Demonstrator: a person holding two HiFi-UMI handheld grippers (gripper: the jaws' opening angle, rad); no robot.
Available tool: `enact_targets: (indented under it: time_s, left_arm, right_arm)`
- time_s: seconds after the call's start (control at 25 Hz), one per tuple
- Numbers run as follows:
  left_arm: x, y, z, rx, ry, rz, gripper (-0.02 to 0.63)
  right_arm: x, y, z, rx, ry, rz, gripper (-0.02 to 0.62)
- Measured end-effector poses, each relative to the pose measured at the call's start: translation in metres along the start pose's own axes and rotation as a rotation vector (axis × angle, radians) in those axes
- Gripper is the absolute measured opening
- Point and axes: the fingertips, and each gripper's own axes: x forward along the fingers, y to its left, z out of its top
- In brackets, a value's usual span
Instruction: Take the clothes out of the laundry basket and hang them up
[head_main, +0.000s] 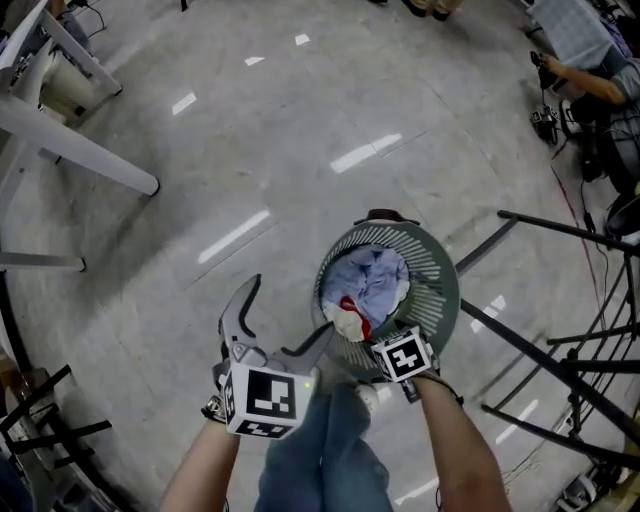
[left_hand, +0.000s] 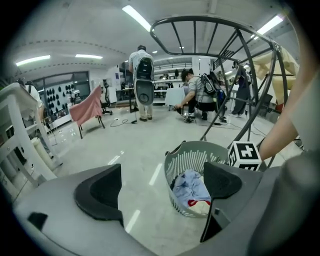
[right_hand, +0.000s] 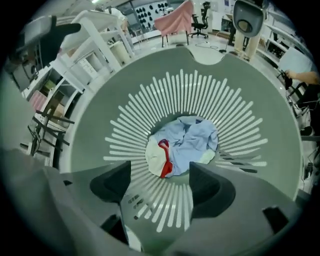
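Open upward at the basket (head_main: 447, 285) mouth; walled all round by slatted sides, with clothes (head_main: 375, 285) low inside. Wide bare floor (head_main: 250, 150) left of and beyond it. Hemmed at right by black rack (head_main: 520, 342) bars close beside the rim. Near side taken by the person's legs (head_main: 320, 450). Far left, well apart, white table legs (head_main: 90, 155).

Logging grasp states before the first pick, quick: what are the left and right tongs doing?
Left tongs: open, empty, beside the laundry basket.
Right tongs: open, empty, above the clothes in it.
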Motion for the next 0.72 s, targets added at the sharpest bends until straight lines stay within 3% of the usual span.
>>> enact_targets:
  time_s: [0.28,0.52,0.72]
  left_arm:
    - [0.037,0.021,-0.024,-0.001,-0.016,0.006,0.514]
    - [0.053,0.034,-0.030,0.017,-0.070,0.034,0.515]
    - [0.066,0.049,-0.033,0.040,-0.101,0.062,0.514]
  right_arm:
    - [0.072,-0.011,-0.012,-0.039,0.128,0.078,0.296]
    - [0.125,-0.012,-0.044,-0.109,0.328,0.201,0.272]
    - [0.156,-0.012,-0.057,-0.107,0.382,0.239,0.255]
